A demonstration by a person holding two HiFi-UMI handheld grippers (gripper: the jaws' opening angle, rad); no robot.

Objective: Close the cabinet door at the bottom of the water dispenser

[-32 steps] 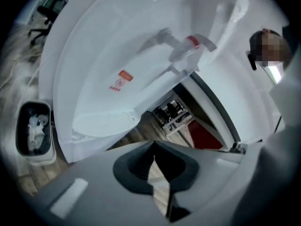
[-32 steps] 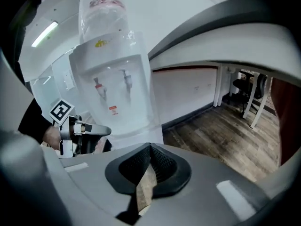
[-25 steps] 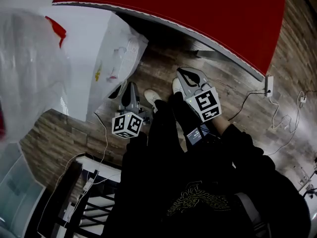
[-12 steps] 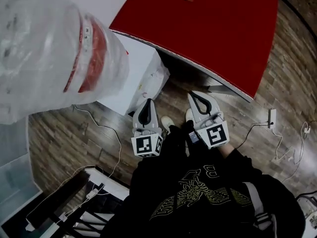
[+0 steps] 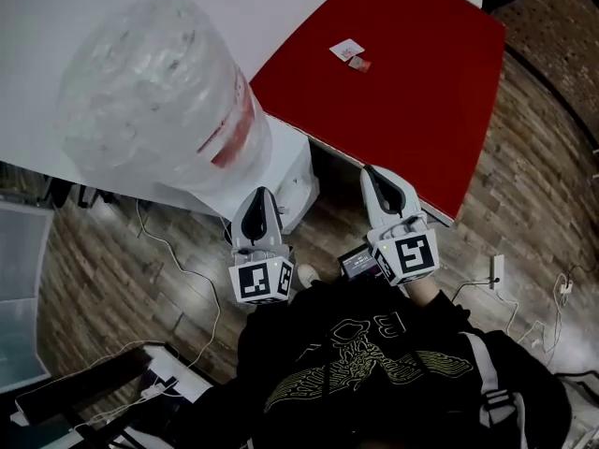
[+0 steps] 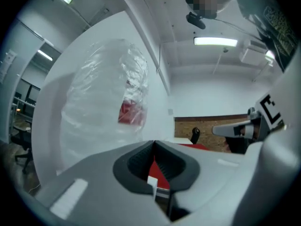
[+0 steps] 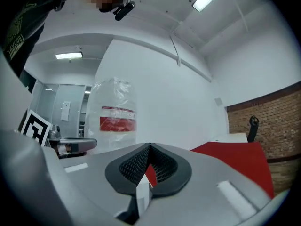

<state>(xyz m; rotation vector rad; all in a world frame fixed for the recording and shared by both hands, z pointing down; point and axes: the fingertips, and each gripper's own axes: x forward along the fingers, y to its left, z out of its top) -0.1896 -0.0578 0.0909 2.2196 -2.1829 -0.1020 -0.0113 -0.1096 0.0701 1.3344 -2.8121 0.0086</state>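
The water dispenser's white body stands under a big plastic-wrapped bottle with a red label. Its bottom cabinet door is hidden from every view. My left gripper is held up beside the dispenser body, shut and empty, jaw tips meeting. My right gripper is level with it to the right, at the edge of the red table, also shut with nothing in it. Both gripper views look level at the bottle against a white wall.
Cables trail over the wood floor left of the dispenser, and a wall plug lies at the right. Two small cards lie on the red table. A black-and-white rack stands at the bottom left.
Both grippers have risen from near the floor to the dispenser's upper part, staying shut. The head view has risen too, so the bottle now shows from above.
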